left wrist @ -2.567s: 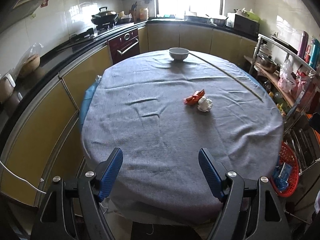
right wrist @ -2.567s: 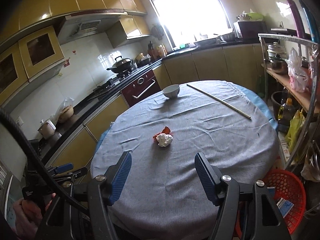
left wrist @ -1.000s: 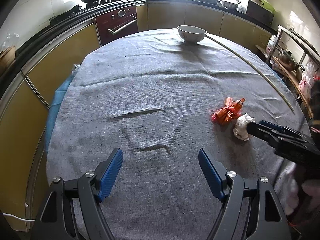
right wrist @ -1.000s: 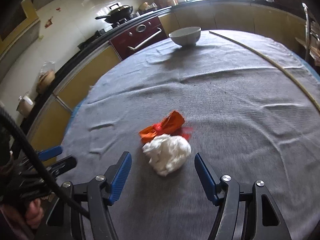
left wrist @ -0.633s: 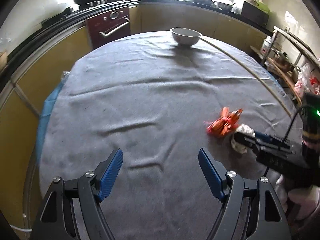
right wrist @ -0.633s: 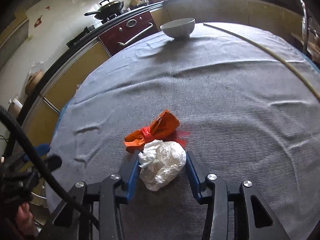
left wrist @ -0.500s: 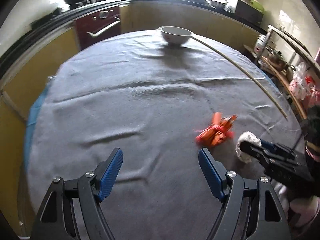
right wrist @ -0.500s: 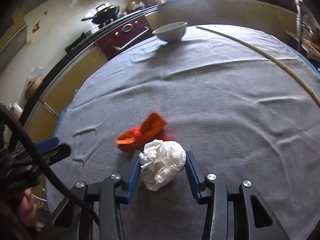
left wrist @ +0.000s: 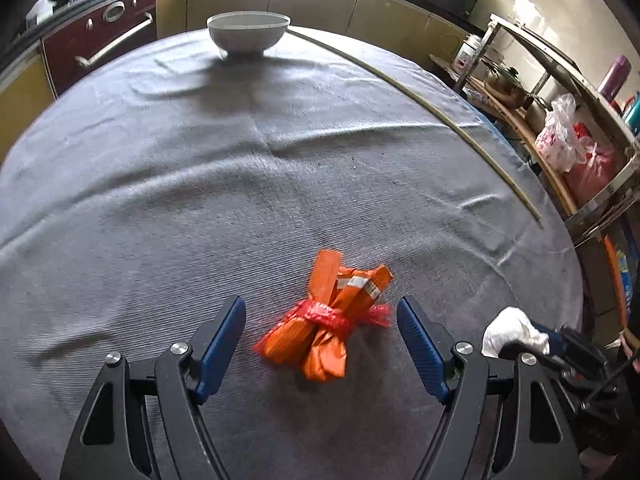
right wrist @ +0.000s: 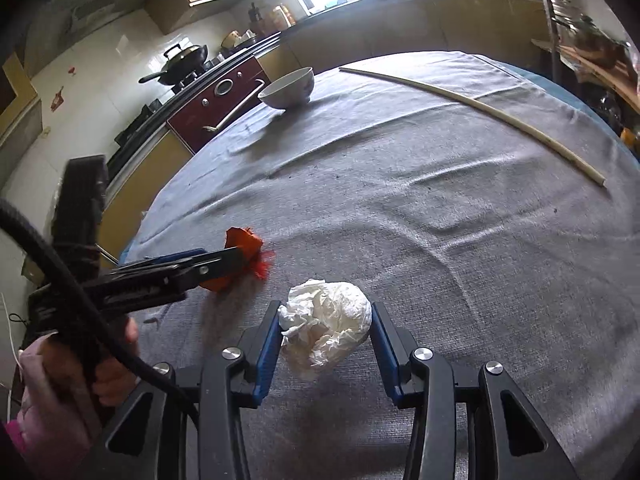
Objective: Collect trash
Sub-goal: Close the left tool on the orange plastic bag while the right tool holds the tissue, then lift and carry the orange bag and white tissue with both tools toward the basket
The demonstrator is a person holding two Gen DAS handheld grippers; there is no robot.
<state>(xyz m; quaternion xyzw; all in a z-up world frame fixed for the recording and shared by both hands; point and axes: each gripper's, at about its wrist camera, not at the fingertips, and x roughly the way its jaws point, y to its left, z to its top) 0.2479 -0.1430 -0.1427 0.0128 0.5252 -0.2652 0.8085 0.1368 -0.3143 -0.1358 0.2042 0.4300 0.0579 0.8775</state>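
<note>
My right gripper [right wrist: 325, 334] pinched the white tissue wad [right wrist: 326, 330] near the table's near edge; my left gripper [left wrist: 322, 344], fingers spread, straddled the orange wrapper [left wrist: 324, 328], which I judged needed closing on next.

- The tablecloth [left wrist: 168, 184] looks like grey woven cloth, matt, ribbed and creased.
- The wad [right wrist: 326, 322] looks like crumpled white tissue paper, matt.
- The orange wrapper [left wrist: 324, 320] looks like thin, slightly glossy plastic film, tied round with red crinkled plastic.
- The bowl [left wrist: 248, 34] at the far side looks like smooth, glazed white ceramic.
- The long stick [right wrist: 480, 104] looks like pale, bare wood.
- Both grippers' fingers [left wrist: 222, 344] carry ribbed blue pads on matt black plastic with shiny metal screws.
</note>
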